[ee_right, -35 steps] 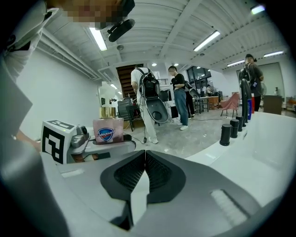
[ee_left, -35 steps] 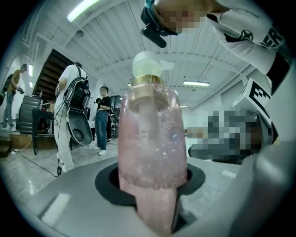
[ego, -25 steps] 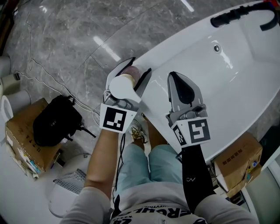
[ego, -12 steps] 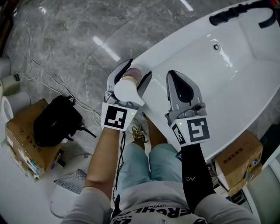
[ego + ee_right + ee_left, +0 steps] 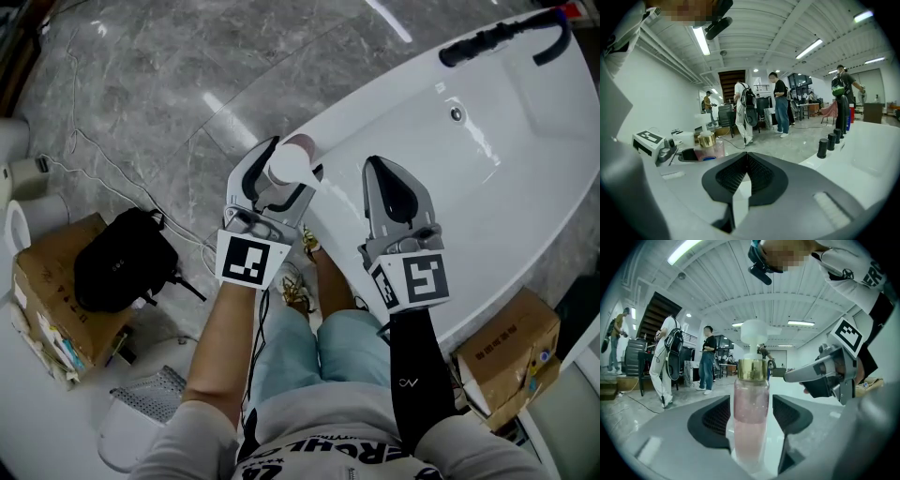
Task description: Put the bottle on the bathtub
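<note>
While the person stood close against the near edge of the bathtub (image 5: 375,106), the right gripper (image 5: 375,167) hung over that edge with its jaws pressed together on nothing. Just beside it, over the tub's left-hand edge, the left gripper (image 5: 292,159) had its jaws closed in on both sides of the bottle (image 5: 751,413). It was upright and clear, half full of pink liquid, with a gold collar and a white pump. Whether its base touched the rim could not be told. Farther off, a black tap (image 5: 497,36) sat at the far right corner.
</note>
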The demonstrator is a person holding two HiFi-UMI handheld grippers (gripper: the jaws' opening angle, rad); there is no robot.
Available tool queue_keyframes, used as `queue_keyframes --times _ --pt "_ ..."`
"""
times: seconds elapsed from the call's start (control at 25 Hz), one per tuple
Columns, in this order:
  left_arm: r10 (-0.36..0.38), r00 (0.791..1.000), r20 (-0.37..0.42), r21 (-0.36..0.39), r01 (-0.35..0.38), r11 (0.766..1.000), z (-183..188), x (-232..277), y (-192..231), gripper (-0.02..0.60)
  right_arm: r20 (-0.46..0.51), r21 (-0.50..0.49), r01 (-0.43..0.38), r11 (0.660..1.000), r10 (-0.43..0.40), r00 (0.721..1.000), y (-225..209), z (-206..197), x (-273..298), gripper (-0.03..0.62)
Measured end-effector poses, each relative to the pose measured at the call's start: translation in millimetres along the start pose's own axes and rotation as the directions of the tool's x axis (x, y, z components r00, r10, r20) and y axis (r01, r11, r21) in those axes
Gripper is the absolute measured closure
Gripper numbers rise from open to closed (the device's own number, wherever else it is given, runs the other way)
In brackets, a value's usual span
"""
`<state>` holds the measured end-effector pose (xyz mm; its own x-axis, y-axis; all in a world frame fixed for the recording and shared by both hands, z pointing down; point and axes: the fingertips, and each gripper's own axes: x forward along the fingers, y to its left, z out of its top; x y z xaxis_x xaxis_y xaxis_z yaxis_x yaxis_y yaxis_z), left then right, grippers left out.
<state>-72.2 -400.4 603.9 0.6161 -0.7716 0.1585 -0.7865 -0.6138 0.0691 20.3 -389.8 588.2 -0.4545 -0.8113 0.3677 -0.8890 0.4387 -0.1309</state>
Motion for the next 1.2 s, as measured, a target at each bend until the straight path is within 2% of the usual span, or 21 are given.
queue_keyframes --times 0.24,0.36,0.52,0.88,1.08,1.2 --pt "-0.017 1.0 0.011 0.035 0.017 0.999 34.9 -35.2 -14.0 0.193 0.009 -0.099 0.002 0.995 -0.001 1.0 14.2 31.0 -33.7 0.563" --pt "-0.02 1.0 0.019 0.082 0.018 0.996 59.5 -49.3 -20.6 0.193 0.027 -0.115 0.014 0.993 -0.011 1.0 19.0 48.4 -51.6 0.563" --pt "-0.005 0.999 0.043 0.105 0.001 0.995 96.8 -71.5 -29.5 0.193 0.046 -0.146 0.014 0.989 -0.008 0.999 34.0 70.2 -75.3 0.563" --pt "0.069 0.997 0.039 0.136 -0.074 0.988 175.2 -134.7 -41.2 0.202 0.141 -0.13 0.044 0.991 -0.025 0.99 83.5 128.0 -129.6 0.563" --pt "0.134 0.991 -0.016 0.152 -0.13 0.98 211.8 -179.3 -46.5 0.212 0.182 -0.128 0.047 0.991 -0.023 0.983 115.2 154.3 -168.5 0.563" --pt "0.148 0.989 -0.02 0.151 -0.144 0.978 230.3 -205.8 -53.7 0.213 0.214 -0.118 0.046 0.992 -0.02 0.977 130.8 171.8 -192.8 0.563"
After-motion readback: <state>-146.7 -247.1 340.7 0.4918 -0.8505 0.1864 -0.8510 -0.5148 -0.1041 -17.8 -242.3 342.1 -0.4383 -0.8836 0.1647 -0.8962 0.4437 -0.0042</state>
